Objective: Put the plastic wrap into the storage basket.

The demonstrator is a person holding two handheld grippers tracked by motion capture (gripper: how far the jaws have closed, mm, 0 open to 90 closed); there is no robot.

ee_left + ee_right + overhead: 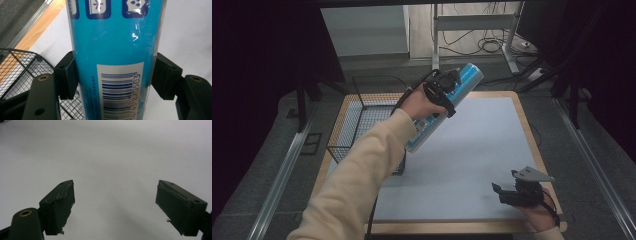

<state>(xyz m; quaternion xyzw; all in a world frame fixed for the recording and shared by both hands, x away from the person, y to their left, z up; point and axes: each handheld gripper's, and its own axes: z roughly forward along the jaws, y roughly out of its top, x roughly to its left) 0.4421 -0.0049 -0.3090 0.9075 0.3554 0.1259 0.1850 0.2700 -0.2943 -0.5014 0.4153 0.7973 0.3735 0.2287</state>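
Observation:
A tall blue cylinder with a white barcode label (pixel 466 79) (pixel 115 50) is held tilted in the air above the table's left half, its lower end near the basket. My left gripper (pixel 443 86) (pixel 113 76) is shut on it, one black pad on each side of the tube. My right gripper (pixel 507 190) (pixel 115 205) rests low at the table's front right, open, with nothing between its fingers and bare white mat under it.
A black wire basket (pixel 362 125) stands on the left side of the wooden table (pixel 527 125), whose top is covered by a white mat (pixel 477 145). Beyond the far edge are metal desk legs and cables (pixel 492 40) on the floor.

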